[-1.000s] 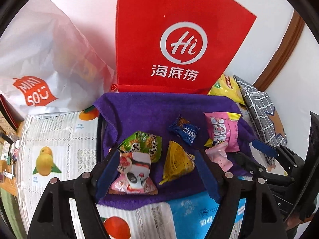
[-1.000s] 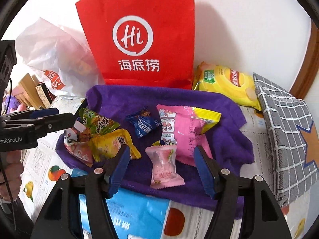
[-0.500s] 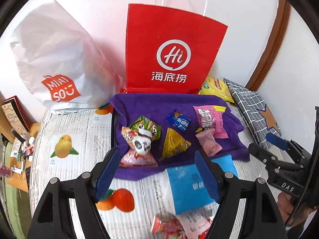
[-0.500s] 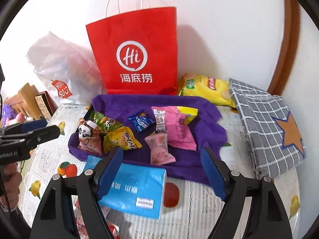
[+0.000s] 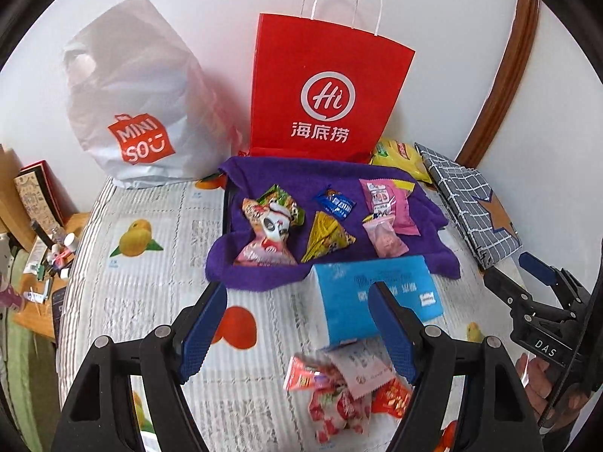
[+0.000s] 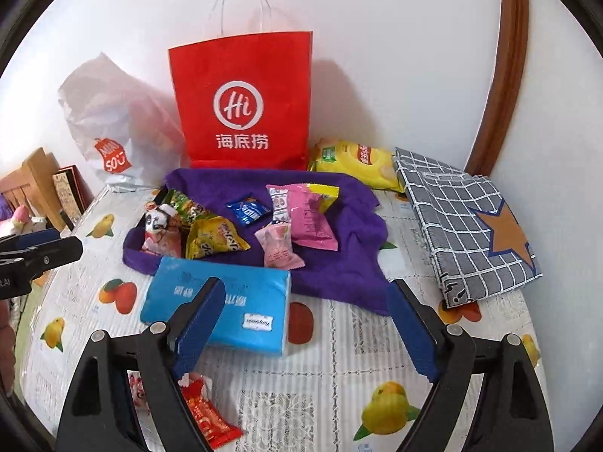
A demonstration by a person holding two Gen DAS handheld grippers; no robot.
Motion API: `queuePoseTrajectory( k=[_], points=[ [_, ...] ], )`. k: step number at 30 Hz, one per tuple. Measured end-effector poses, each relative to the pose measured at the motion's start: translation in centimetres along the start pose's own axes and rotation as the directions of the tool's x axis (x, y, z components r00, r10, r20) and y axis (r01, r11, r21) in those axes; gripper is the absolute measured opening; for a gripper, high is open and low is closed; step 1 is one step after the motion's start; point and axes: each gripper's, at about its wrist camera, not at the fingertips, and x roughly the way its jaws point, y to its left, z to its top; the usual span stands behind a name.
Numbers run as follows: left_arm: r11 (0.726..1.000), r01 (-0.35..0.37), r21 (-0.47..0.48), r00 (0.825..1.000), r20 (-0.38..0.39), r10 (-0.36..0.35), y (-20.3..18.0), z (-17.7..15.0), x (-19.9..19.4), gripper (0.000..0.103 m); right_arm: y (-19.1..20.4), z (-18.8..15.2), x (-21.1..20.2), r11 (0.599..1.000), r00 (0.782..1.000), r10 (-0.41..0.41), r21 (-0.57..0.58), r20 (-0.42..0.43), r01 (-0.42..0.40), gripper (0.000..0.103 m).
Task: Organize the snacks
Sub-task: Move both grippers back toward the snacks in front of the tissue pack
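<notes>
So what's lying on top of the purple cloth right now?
On the purple cloth lie six packets: a panda one, green, yellow, small blue, large pink and small pink. Whatever the cloth covers stays hidden.

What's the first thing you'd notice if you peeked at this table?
The tall red paper bag standing upright against the wall at the back, white handles up. Right in front of it lies a purple cloth scattered with bright snack packets, and a blue tissue pack sits at the cloth's near edge.
</notes>
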Motion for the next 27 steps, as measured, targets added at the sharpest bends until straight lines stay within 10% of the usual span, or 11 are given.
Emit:
queuePoseTrajectory(
  k=[27],
  points=[
    [0.998,-0.024,-0.054,0.999,-0.050,0.021,2.9,-5.7,0.5,0.076,2.5,-5.7,1.3,0.986,0.982,0.167,0.003,-0.091,-0.168,0.074]
  ],
)
